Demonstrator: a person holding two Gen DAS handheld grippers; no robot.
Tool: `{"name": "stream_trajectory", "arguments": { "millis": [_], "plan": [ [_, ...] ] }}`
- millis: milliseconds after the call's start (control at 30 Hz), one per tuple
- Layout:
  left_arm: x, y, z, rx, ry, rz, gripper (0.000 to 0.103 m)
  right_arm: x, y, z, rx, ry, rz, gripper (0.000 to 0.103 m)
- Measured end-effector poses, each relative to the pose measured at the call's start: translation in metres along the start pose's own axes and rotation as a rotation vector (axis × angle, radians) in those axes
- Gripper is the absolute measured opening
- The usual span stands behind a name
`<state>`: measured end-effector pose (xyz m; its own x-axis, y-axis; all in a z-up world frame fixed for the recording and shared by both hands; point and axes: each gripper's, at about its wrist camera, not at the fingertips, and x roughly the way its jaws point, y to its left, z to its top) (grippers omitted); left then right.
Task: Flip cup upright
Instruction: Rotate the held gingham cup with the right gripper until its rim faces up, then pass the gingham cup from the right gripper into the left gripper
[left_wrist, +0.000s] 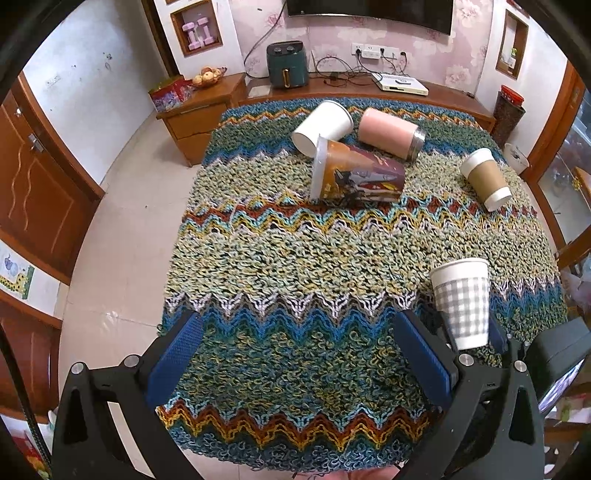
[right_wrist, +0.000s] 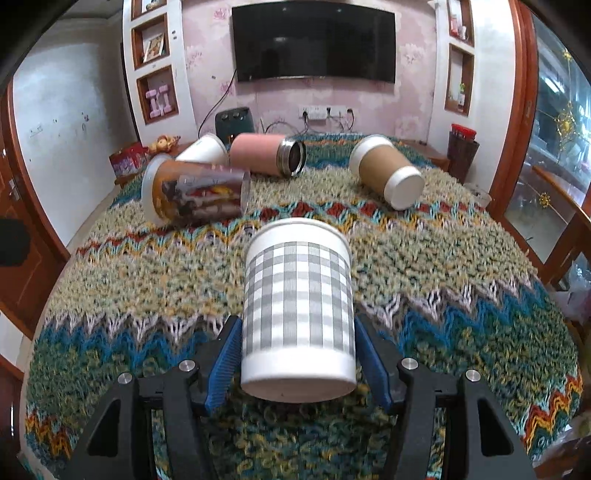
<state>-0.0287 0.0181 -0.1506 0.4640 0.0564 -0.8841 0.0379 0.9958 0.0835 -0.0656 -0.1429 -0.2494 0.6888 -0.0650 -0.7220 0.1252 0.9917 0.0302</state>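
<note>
A grey-checked white paper cup (right_wrist: 297, 306) is clamped between the blue pads of my right gripper (right_wrist: 295, 347), held above the knitted table cover with its mouth pointing away from the camera and up. In the left wrist view the same cup (left_wrist: 463, 302) appears at the right, mouth up, slightly tilted, with the right gripper's fingers around its lower part. My left gripper (left_wrist: 295, 354) is open and empty, hovering over the near part of the table.
Lying on their sides on the knitted cover (left_wrist: 295, 258): a printed plastic cup (left_wrist: 356, 171), a white paper cup (left_wrist: 323, 127), a pink steel tumbler (left_wrist: 389, 133) and a brown-sleeved paper cup (left_wrist: 485, 179). A wooden cabinet with an air fryer (left_wrist: 287, 64) stands behind.
</note>
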Motion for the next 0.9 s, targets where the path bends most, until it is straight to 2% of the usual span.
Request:
{"name": "stream_trajectory", "arguments": {
  "millis": [100,167,200,600,900],
  "plan": [
    [0.003,-0.005,-0.001,0.008,0.01,-0.009,0.102,-0.002,0.001,-0.003,-0.004,0.009,-0.004,0.065],
    [0.005,-0.008,-0.001,0.014,0.011,-0.014,0.102,-0.003,0.001,-0.004,-0.009,0.004,-0.009,0.074],
    [0.005,-0.009,0.0,0.016,0.013,-0.017,0.102,-0.005,0.0,-0.004,-0.009,-0.001,-0.008,0.075],
    [0.003,-0.024,0.007,0.039,0.003,-0.043,0.103,-0.017,-0.012,0.005,0.025,-0.003,0.033,0.076],
    [-0.021,-0.048,0.022,0.071,-0.008,-0.065,0.103,-0.059,-0.045,0.022,0.046,0.006,0.046,0.076]
  ]
}}
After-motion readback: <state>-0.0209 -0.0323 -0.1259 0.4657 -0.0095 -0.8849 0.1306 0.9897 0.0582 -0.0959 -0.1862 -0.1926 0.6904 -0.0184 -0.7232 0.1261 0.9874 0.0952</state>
